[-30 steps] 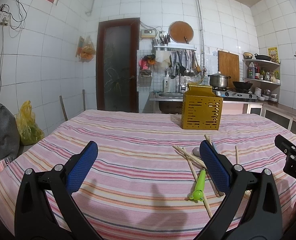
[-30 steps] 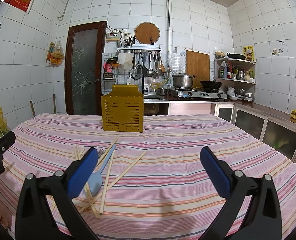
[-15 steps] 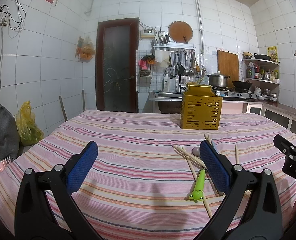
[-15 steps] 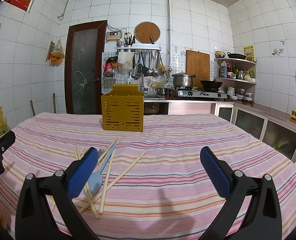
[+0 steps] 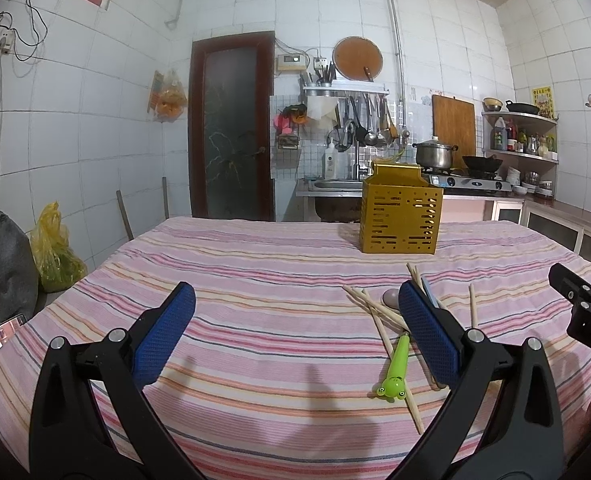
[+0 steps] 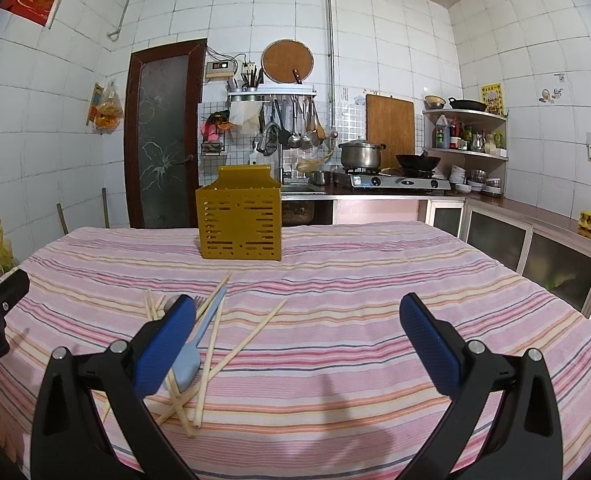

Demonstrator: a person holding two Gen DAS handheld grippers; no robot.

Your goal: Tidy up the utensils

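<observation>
Left gripper (image 5: 295, 332): jaws spread wide, nothing between them, hovering over the striped tablecloth (image 5: 255, 280). Right gripper (image 6: 297, 334): same, wide apart and empty.

Utensils lie loose in a pile on the cloth, between the two grippers. In the left wrist view the pile sits at and just behind the right-hand blue pad (image 5: 429, 332). The green frog-handled utensil (image 5: 395, 368) is nearest, frog end toward the camera, lying across a chopstick. Wooden chopsticks (image 5: 369, 308) are crossed behind it, and one lone chopstick (image 5: 472, 312) lies slightly apart on the right. A spoon bowl (image 5: 390, 298) shows among the sticks; its handle is hidden by the pad.

In the right wrist view the same pile is at the left-hand pad (image 6: 165, 350), partly covered by it. The pale blue utensil (image 6: 199, 344) lies lengthwise, broad end near. Fork tines (image 6: 199, 301) show behind the pad. One long chopstick (image 6: 239, 350) angles out toward the cloth's middle.

The yellow slotted holder (image 6: 239, 224) stands upright further back, well apart from the pile, with clear cloth between. Can't tell what's inside; nothing sticks out above the rim.

Beyond the table: door (image 6: 163, 136), sink wall with hanging ladles (image 6: 295, 128), steel pot (image 6: 361, 154) and wok (image 6: 417, 160) on the stove, corner shelf of bottles (image 6: 465, 132). Yellow plastic bag (image 5: 55, 248) on the floor at left.
</observation>
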